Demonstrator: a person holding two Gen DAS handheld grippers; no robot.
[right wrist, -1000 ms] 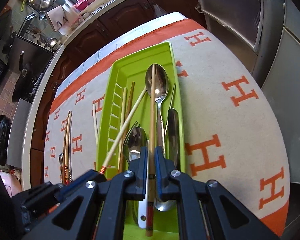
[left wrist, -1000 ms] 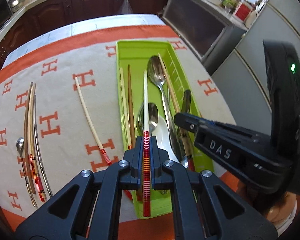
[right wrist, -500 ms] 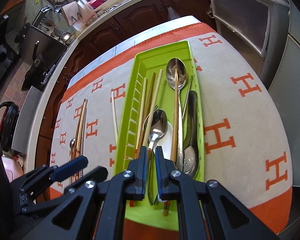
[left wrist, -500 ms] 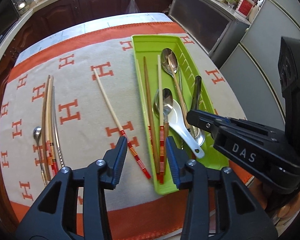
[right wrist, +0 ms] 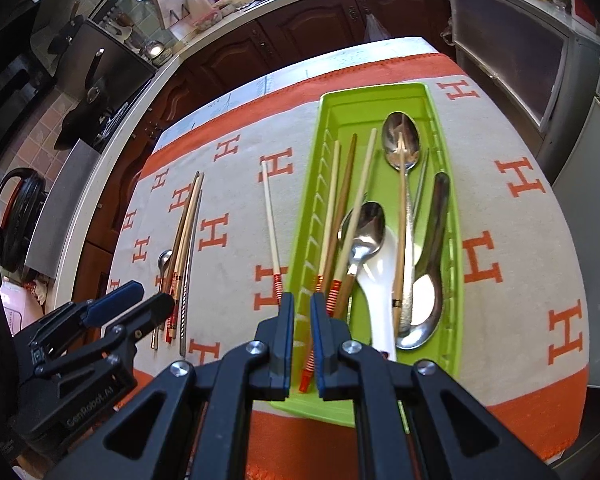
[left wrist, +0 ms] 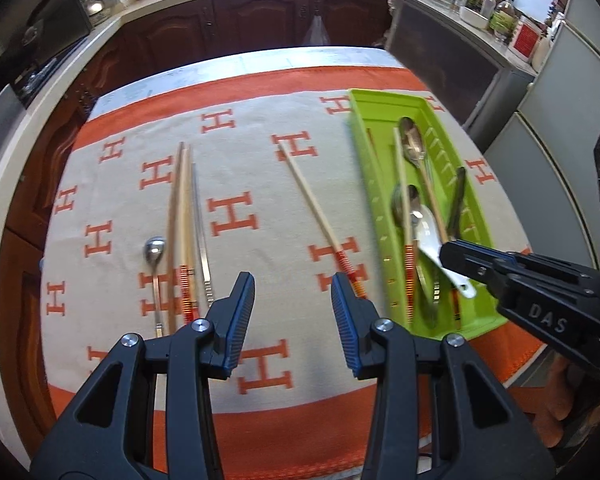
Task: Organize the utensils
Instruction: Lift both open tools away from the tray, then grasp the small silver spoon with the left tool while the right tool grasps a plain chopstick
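Observation:
A green utensil tray on the cloth holds several chopsticks, steel spoons and a white ceramic spoon. A single cream chopstick with a red-striped end lies on the cloth left of the tray. Further left lie a bundle of chopsticks and a small steel spoon. My left gripper is open and empty above the cloth between the bundle and the single chopstick. My right gripper is nearly shut and empty over the tray's near end.
An orange-bordered cloth with H marks covers the table. Dark wooden cabinets and a counter stand behind. Grey appliances stand close on the right. The table's near edge is just below the grippers.
My left gripper let go of the red-striped chopstick into the tray, opened wide and moved left over the cloth. My right gripper released its chopstick in the tray and drew back.

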